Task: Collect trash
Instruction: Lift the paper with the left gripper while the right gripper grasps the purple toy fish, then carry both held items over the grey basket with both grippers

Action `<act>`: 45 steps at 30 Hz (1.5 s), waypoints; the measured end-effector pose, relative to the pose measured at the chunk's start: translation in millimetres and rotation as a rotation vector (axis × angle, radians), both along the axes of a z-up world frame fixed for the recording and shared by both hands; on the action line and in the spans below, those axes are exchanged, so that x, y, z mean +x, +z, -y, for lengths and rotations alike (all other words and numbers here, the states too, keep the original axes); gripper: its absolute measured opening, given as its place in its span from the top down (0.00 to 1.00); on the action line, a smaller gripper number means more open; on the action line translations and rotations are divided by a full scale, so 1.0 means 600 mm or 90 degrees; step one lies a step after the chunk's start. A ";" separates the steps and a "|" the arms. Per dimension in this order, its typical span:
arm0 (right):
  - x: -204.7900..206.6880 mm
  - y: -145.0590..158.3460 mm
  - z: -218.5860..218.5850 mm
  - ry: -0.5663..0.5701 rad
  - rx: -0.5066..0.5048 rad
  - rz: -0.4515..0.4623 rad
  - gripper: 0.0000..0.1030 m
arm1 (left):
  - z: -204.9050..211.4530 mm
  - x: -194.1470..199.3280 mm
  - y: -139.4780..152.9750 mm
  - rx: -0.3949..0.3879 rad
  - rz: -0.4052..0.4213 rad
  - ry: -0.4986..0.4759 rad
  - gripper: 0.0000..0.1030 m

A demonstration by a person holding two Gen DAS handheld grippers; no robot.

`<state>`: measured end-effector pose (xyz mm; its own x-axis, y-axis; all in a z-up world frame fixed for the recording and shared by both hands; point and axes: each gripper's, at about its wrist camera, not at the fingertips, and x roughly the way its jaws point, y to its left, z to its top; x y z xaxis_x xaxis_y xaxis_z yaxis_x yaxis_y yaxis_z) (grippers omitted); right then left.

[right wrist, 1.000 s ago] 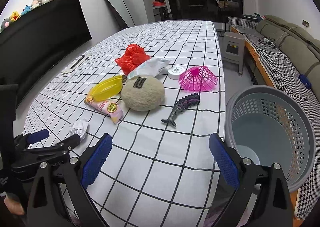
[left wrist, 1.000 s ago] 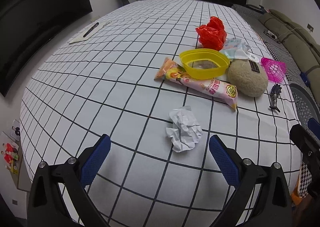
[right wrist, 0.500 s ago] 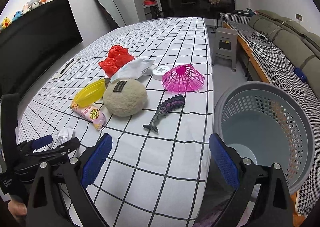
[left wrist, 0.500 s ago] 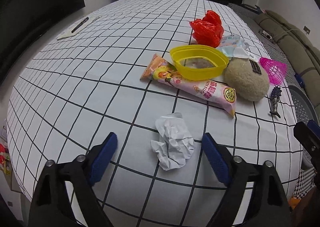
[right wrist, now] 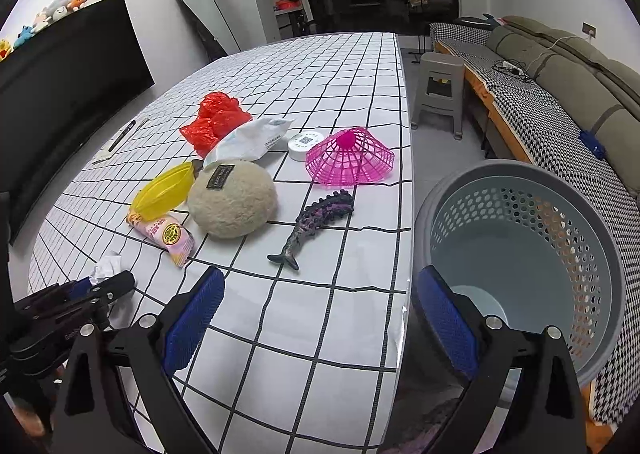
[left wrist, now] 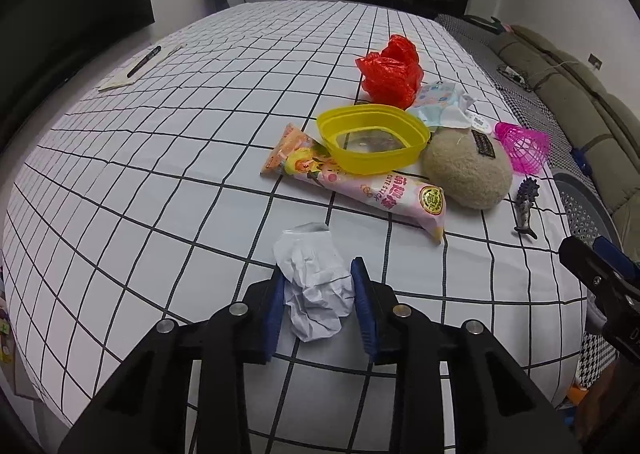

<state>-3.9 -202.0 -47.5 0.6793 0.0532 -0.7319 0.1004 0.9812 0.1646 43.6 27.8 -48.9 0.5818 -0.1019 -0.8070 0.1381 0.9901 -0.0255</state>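
Left tool [left wrist: 318, 294] pinching one crumpled paper [left wrist: 314, 278], right tool [right wrist: 320, 318] spread, one basket [right wrist: 520, 254], one wrapper [left wrist: 360, 184]

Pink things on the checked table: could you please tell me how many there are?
2: a pink mesh cone near the right edge, and a pink snack wrapper under the yellow bowl. Others may be hidden.

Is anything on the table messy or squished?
Yes. The crumpled paper ball is squeezed between the left gripper's pads. The pink snack wrapper lies partly under the yellow bowl, and a red plastic bag sits scrunched up.
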 end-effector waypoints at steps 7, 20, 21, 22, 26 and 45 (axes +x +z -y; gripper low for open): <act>0.033 -0.004 0.011 -0.024 -0.003 -0.018 0.10 | 0.015 0.000 0.039 -0.004 0.053 -0.017 0.70; 0.108 -0.031 -0.006 -0.044 -0.082 -0.093 0.11 | 0.032 0.008 0.036 -0.003 0.057 -0.039 0.70; 0.111 -0.032 -0.007 -0.043 -0.087 -0.093 0.11 | 0.030 0.006 0.036 -0.004 0.057 -0.039 0.70; 0.113 -0.034 -0.009 -0.043 -0.092 -0.093 0.11 | 0.029 0.006 0.035 -0.005 0.057 -0.039 0.70; 0.117 -0.038 -0.019 -0.034 -0.110 -0.093 0.19 | 0.025 0.005 0.033 -0.009 0.053 -0.038 0.70; 0.064 -0.023 0.006 0.003 -0.012 -0.076 0.83 | 0.066 -0.015 0.034 -0.004 0.043 -0.076 0.69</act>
